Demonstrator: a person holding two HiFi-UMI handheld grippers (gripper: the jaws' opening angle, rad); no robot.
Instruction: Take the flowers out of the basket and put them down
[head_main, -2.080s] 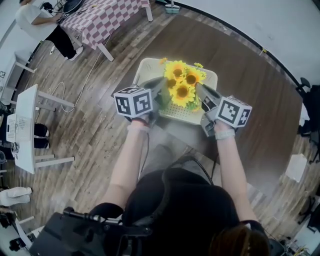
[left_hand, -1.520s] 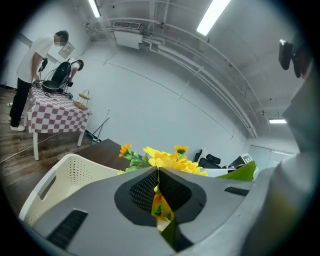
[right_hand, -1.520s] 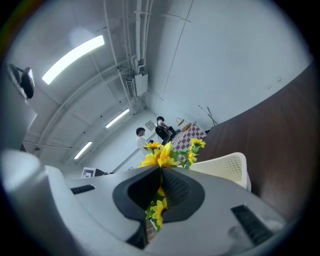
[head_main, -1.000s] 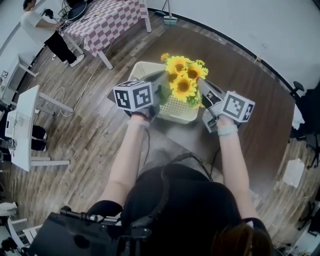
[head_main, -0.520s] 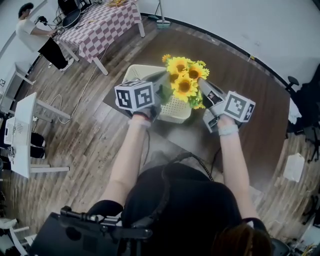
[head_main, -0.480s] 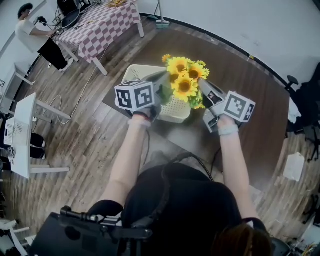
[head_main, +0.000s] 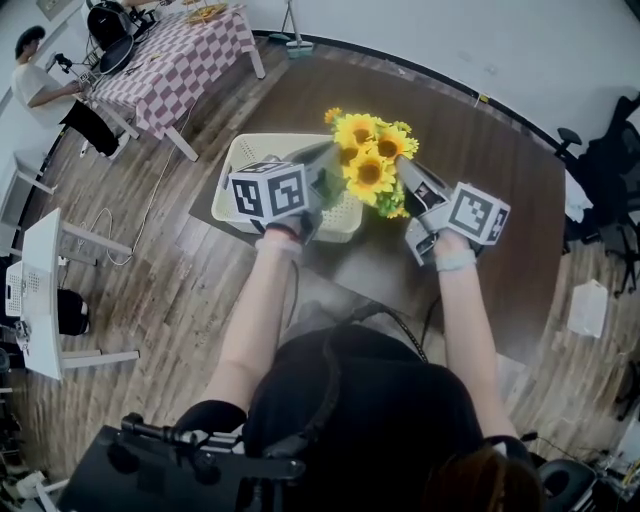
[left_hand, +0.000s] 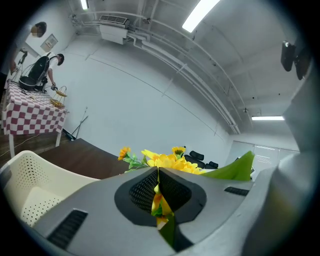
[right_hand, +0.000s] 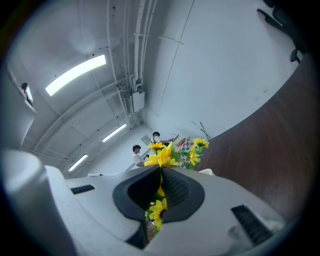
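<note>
A bunch of yellow sunflowers (head_main: 368, 168) with green leaves is held up between both grippers, above the right end of the cream perforated basket (head_main: 240, 160). My left gripper (head_main: 322, 172) is shut on the bunch's left side, with petals and a leaf pinched between its pads (left_hand: 158, 175). Shut on the right side is my right gripper (head_main: 404, 180), a small bloom caught in its jaws (right_hand: 160, 175). Blooms (left_hand: 165, 161) (right_hand: 163, 155) rise past both sets of jaws. The stems are hidden.
The basket stands on a dark brown table (head_main: 480, 150), its wall (left_hand: 30, 180) low in the left gripper view. A checkered table (head_main: 170, 60) with a person (head_main: 45, 65) stands far left, white desks (head_main: 35, 290) at the left, office chairs (head_main: 600, 170) at the right.
Both grippers stay shut on the bunch. In the head view the basket and floor have slid left beneath the flowers, which now hang by its right end instead of over its middle.
</note>
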